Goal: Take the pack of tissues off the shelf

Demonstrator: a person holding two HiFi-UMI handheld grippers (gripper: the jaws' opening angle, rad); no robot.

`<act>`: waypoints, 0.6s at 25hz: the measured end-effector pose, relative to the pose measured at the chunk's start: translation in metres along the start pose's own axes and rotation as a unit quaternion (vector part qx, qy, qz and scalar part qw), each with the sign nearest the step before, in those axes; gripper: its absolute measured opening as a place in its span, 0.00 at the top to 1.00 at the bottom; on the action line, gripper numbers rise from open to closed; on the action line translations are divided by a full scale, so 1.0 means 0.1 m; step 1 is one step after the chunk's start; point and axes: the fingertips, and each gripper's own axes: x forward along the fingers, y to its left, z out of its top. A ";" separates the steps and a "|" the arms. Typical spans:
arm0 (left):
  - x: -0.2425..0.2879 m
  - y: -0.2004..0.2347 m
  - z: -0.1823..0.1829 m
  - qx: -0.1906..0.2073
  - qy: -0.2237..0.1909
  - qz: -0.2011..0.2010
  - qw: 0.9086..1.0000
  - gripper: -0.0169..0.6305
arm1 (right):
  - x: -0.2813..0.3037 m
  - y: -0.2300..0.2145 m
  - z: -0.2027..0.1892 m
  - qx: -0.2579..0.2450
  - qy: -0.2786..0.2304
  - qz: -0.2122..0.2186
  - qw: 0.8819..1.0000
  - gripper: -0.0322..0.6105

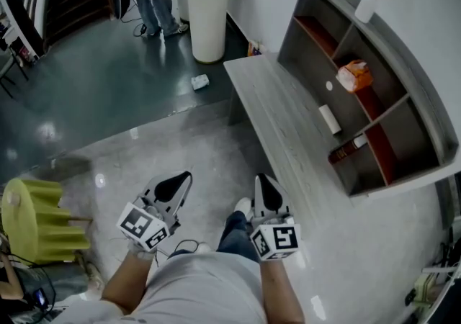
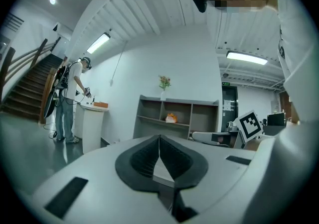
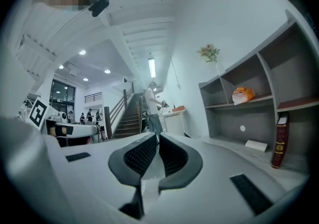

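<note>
Head view | left gripper (image 1: 186, 177), right gripper (image 1: 259, 180): my jaws pinched together, empty | pack of tissues (image 1: 354, 75) at two o'clock on shelf (image 1: 403, 70) | risk: arriving unopened, I'd shove it deeper.

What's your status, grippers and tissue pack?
Left gripper shut, empty. Right gripper shut, empty. Tissue pack untouched on the shelf, middle compartment. Bench fronts the shelf.

Office lobby or showroom: staircase (image 2: 25, 93), white counter (image 1: 209, 13), wall shelf (image 1: 413, 137), glossy floor (image 1: 180, 150).
</note>
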 end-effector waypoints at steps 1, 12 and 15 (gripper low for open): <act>0.10 0.08 0.02 0.002 0.000 0.005 1.000 0.95 | 0.11 -0.07 0.02 0.001 0.000 0.002 1.000 0.91; 1.49 0.76 0.35 0.001 -0.002 0.047 0.999 0.94 | 1.14 -1.06 0.35 -0.012 0.015 0.017 1.000 0.91; 1.90 0.77 0.43 0.006 0.000 0.040 0.999 0.94 | 1.31 -1.39 0.46 -0.013 0.013 0.013 1.000 0.91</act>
